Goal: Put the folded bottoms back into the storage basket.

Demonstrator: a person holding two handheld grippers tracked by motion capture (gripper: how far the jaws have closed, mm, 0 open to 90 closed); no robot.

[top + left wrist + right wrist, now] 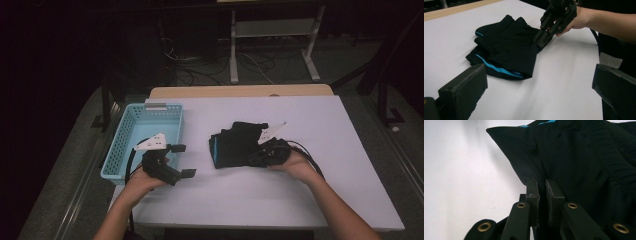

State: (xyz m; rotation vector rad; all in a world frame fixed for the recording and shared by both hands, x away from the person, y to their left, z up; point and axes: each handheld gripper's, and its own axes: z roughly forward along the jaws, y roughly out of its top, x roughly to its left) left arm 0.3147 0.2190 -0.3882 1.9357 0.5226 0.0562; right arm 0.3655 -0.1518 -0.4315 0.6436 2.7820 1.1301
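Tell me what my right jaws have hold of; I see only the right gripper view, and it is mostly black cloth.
Observer: The right gripper is shut on an edge of the folded black fabric shorts with turquoise trim, which lie on the white table.
Operator: Report the left gripper.
Observer: The left gripper has its jaws wide open and nothing between them, held above the table just left of the shorts.
Operator: Name what else is on the table.
Observer: A light blue perforated plastic basket stands at the table's left edge, beside the left gripper.
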